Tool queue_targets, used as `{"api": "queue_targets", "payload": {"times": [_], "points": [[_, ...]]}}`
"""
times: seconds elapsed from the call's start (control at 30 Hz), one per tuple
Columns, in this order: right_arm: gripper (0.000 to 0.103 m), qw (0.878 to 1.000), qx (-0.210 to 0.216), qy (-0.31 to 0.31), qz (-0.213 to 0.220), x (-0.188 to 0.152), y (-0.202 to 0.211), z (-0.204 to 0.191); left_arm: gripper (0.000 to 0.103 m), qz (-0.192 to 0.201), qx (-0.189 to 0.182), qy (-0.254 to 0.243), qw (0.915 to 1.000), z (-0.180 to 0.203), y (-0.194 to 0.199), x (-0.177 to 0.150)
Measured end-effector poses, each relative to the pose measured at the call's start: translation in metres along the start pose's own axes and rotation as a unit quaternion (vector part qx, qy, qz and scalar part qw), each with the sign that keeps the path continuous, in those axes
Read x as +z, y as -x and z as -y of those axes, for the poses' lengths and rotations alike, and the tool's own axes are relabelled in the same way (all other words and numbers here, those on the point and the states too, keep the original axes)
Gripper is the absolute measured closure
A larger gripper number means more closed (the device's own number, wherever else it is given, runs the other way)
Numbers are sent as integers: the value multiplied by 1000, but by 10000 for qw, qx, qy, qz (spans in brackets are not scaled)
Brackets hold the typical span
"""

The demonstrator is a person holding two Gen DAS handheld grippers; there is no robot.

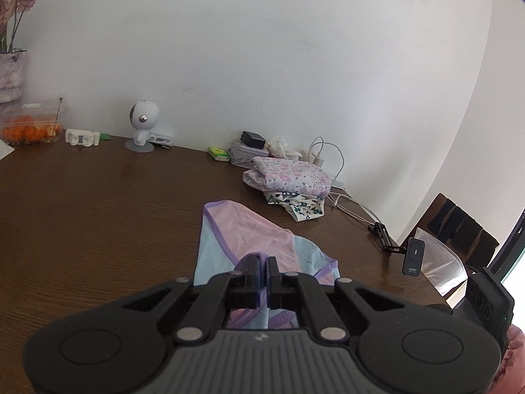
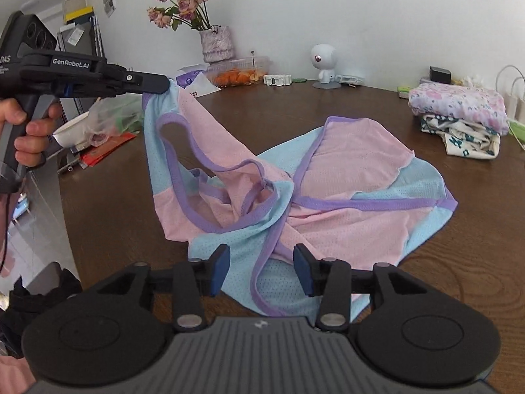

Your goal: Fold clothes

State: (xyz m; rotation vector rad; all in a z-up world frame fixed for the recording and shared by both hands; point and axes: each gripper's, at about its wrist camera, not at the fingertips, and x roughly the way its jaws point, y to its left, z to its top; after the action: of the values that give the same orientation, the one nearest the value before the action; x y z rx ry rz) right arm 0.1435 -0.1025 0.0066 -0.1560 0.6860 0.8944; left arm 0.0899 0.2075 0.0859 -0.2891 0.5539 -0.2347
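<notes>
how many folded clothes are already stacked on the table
2, in one stack at the far right of the table: a pink floral piece on top, a white piece with teal print beneath it. More could be hidden between them.

Vase of roses (image 2: pixel 215 44), tub of oranges (image 2: pixel 241 72), white robot figurine (image 1: pixel 141 124) along wall

Two hand-held grippers: left (image 2: pixel 167 87), right (image 2: pixel 261 269). One pink-and-blue top (image 2: pixel 344 197), two folded clothes (image 2: pixel 456 101), one vase (image 2: pixel 216 44), one toy robot (image 2: pixel 323 62).
</notes>
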Motion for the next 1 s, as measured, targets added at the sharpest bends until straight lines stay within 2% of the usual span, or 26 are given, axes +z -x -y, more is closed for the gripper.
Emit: {"api": "queue_targets", "payload": {"times": [0.07,0.2,0.27,0.43,0.53,0.57,0.6,0.67,0.73,0.87,0.97,1.0], "points": [[60,9998,16,-186,-67,8,-13,3,101,-9,100,82,9999,-14,3,-4],[64,9950,356,-928,7,20,-31,24,101,-110,254,260,9993,-41,5,-15],[71,9898,504,-1331,9,25,-41,39,101,-189,295,325,9989,-52,3,-20],[72,9822,656,-1752,-197,31,-68,56,101,-329,269,387,9983,-69,-5,-29],[74,9809,720,-1793,-224,32,-78,55,101,-367,201,384,9984,-72,-9,-31],[86,9820,744,-1729,-178,33,-78,51,101,-380,178,382,9984,-72,-11,-32],[91,9844,722,-1600,-156,34,-77,47,101,-393,155,381,9984,-73,-12,-33],[96,9881,685,-1372,-107,37,-75,39,101,-419,109,377,9984,-75,-15,-34],[97,9890,686,-1313,-33,40,-71,35,101,-396,83,467,9981,-76,-16,-34],[97,9795,1007,-1702,384,51,-46,48,101,-181,-22,677,9975,-76,-10,-24],[97,9668,1267,-2017,921,73,-12,64,101,143,-101,732,9972,-68,1,-2],[97,9658,1237,-1989,1113,84,2,67,101,263,-125,729,9969,-64,5,7]]}}
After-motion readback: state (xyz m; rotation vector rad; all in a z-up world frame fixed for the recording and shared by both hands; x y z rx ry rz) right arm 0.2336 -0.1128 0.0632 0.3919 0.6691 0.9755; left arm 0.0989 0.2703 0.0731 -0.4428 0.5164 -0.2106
